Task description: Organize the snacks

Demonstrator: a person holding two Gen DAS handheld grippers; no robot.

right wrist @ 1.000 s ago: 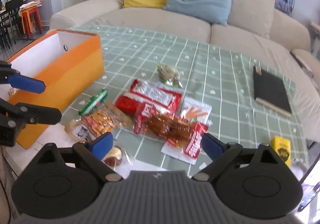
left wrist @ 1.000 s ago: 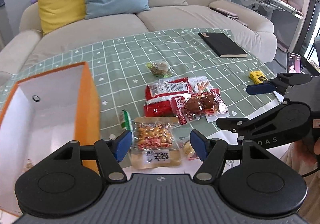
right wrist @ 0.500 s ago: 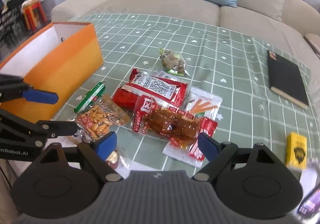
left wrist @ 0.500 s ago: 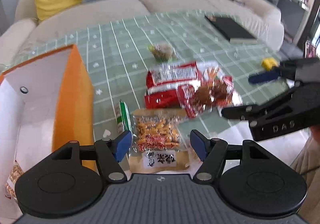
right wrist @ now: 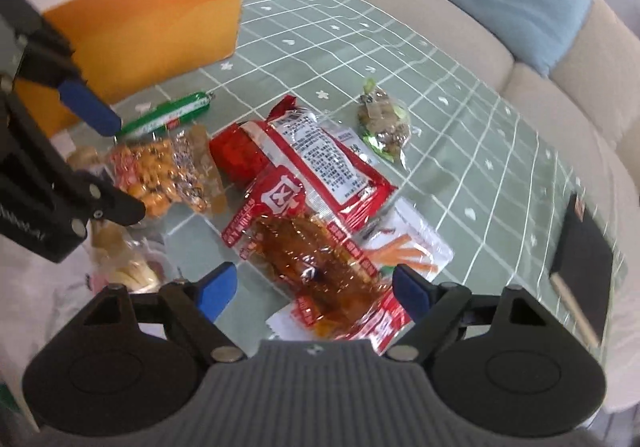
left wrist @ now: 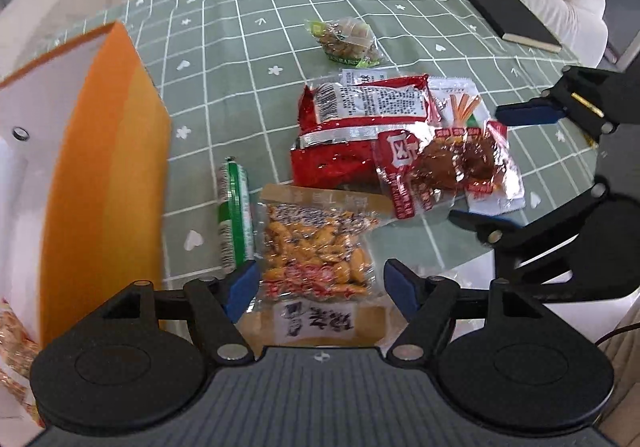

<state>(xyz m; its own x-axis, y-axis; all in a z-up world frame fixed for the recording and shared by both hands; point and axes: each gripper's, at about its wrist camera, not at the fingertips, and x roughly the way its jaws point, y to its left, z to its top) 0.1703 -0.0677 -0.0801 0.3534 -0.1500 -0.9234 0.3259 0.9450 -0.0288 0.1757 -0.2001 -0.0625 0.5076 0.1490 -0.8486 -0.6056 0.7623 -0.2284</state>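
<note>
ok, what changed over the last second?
Both tongs dropped toward the snacks: left tongs now straddle the peanut packet, jaws opening; right tongs straddle the meat packet, jaws closing. Nothing gripped. Snacks and orange box unmoved.

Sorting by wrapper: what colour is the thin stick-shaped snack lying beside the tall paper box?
Green with white print, the stick-shaped snack shows best in the right wrist view.

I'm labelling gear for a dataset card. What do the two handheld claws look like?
Both match: the left claw and right claw each have a ribbed grey body, two black round discs, black linkage arms with silver pivot pins, and blue finger pads. White lettering marks each one's side.
</note>
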